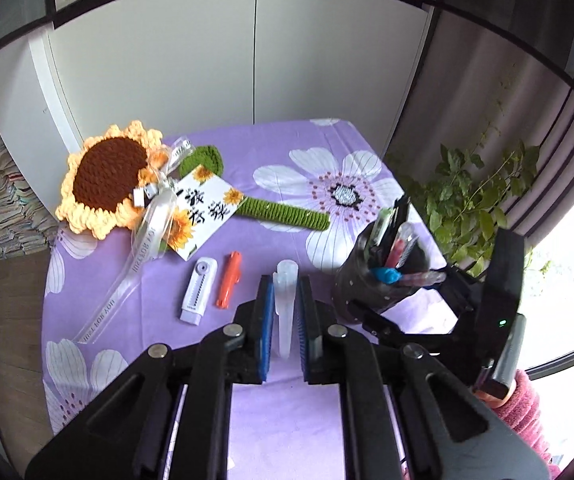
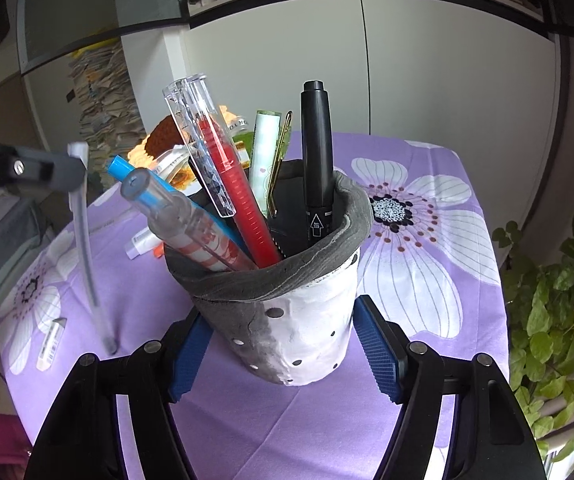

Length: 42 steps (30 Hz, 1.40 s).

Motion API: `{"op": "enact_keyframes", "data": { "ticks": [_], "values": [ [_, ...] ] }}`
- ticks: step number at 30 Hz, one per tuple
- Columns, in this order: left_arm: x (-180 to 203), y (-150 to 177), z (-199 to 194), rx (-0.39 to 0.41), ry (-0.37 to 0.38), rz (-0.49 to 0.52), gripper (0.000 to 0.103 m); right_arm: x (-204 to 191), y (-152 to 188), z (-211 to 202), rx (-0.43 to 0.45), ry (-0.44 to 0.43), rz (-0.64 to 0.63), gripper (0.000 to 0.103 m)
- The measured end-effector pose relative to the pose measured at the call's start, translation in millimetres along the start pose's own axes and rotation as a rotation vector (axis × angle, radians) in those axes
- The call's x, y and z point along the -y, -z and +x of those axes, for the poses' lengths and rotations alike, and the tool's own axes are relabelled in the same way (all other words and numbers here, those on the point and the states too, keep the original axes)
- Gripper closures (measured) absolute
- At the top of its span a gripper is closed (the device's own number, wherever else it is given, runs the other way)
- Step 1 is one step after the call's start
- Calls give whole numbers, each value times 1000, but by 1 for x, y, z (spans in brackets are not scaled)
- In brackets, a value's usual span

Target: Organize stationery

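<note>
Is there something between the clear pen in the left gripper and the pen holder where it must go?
Nothing visible lies between the clear pen and the pen holder. The holder's mouth is crowded with pens, though.

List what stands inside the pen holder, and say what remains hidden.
In the pen holder stand a black marker, red pen, blue pen, clear striped pen and pale green pen. Their lower ends are hidden by the rim.

In the left wrist view the pen holder [image 1: 371,276] stands at the right of the worktop [image 1: 279,152], pens in it. A clear pen [image 1: 285,304] sits at lower centre between the left gripper's [image 1: 286,320] fingers. Left of it lie a small cutter [image 1: 229,279] and a correction tape [image 1: 199,292]. The crochet sunflower [image 1: 107,176] lies at upper left.
</note>
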<state>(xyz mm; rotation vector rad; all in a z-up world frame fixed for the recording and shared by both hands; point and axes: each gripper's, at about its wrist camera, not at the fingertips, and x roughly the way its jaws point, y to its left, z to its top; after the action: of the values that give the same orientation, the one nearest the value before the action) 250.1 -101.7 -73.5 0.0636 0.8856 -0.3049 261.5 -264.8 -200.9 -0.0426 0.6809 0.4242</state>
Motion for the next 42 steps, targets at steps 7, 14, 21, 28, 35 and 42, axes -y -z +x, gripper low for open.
{"op": "enact_keyframes", "data": {
  "ticks": [7,14,21,28,35,42],
  "values": [
    [24,-40,-57,175,3,69,96,4,0,0,-1,-7,7,31],
    [54,-72,-69,240,12,129,96,1,1,-1,-1,-1,-1,31],
    [79,-80,-59,231,46,172,96,2,1,-1,-2,-6,5,31],
    [93,-76,-37,179,81,192,96,2,1,-1,-3,-6,6,31],
    [99,-53,1,86,52,219,95,3,1,-1,-2,-4,4,31],
    [85,-35,37,-24,43,202,94,3,1,-1,-3,-3,4,31]
  ]
}}
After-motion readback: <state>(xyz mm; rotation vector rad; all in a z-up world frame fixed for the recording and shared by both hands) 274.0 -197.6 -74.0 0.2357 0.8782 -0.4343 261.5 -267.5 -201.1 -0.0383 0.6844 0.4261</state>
